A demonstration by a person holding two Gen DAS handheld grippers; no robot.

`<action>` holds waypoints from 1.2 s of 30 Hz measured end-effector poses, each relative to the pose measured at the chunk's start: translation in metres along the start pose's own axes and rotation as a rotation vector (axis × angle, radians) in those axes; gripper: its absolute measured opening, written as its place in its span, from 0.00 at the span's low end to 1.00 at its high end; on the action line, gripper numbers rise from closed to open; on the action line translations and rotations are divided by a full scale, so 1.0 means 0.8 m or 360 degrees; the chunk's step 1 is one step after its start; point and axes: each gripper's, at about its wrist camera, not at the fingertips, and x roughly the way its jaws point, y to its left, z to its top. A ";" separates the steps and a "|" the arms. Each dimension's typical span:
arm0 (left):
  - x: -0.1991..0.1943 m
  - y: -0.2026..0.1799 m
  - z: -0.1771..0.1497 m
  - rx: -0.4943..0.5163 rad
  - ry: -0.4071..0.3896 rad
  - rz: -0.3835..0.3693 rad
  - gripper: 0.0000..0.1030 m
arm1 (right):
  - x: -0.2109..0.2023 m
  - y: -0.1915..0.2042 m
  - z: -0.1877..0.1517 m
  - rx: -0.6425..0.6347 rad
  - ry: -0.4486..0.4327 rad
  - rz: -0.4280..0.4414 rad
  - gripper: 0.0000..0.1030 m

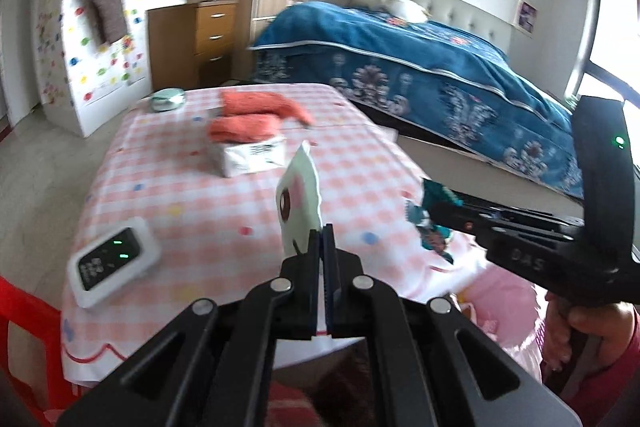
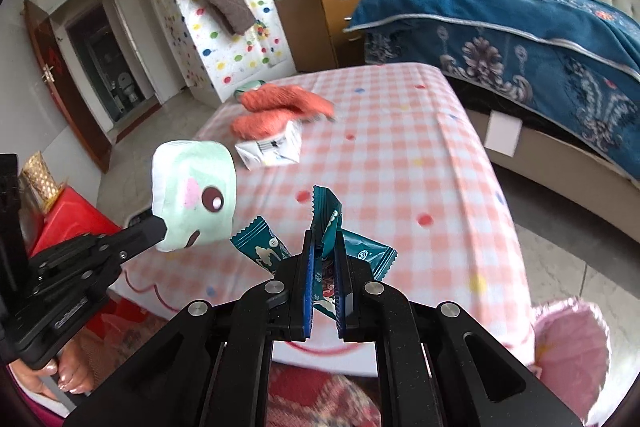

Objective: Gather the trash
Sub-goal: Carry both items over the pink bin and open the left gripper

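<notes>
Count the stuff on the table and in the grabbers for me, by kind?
Wrappers held: 2, the mint green packet in the left gripper, the teal wrappers bunched in the right gripper
Orange cloths: 2
White box: 1
White gadget: 1
Green round thing: 1
Total: 7

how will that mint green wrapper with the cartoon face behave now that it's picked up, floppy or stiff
The mint green wrapper, pinched at one corner by the left gripper, stands up unsupported, so it probably holds its shape. It looks thin and puffy, likely very light. Its glossy film may slip.
</notes>
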 end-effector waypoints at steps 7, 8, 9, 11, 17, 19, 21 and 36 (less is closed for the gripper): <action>0.009 -0.035 -0.006 0.0116 0.0007 0.0018 0.00 | -0.029 -0.037 -0.029 0.0105 -0.0001 -0.0083 0.08; 0.013 -0.032 -0.006 0.0106 0.0018 0.0019 0.00 | -0.033 -0.042 -0.031 0.0121 -0.0005 -0.0085 0.08; 0.015 -0.030 -0.006 0.0100 0.0034 0.0011 0.00 | -0.036 -0.045 -0.033 0.0129 -0.0012 -0.0089 0.08; 0.019 -0.025 -0.005 0.0084 0.0042 0.0049 0.00 | -0.041 -0.050 -0.037 0.0134 -0.0021 -0.0087 0.08; 0.031 -0.028 -0.007 0.0108 0.0087 0.0050 0.33 | -0.043 -0.061 -0.041 0.0146 -0.0024 -0.0078 0.08; 0.039 -0.029 -0.008 0.0122 0.0104 0.0057 0.33 | -0.042 -0.061 -0.040 0.0151 -0.0021 -0.0079 0.08; 0.046 -0.029 -0.009 0.0130 0.0127 0.0077 0.33 | -0.043 -0.062 -0.039 0.0155 -0.0020 -0.0084 0.08; 0.022 -0.037 0.015 0.0058 0.0073 -0.0052 0.04 | -0.055 -0.070 -0.036 0.0193 -0.0068 -0.0115 0.08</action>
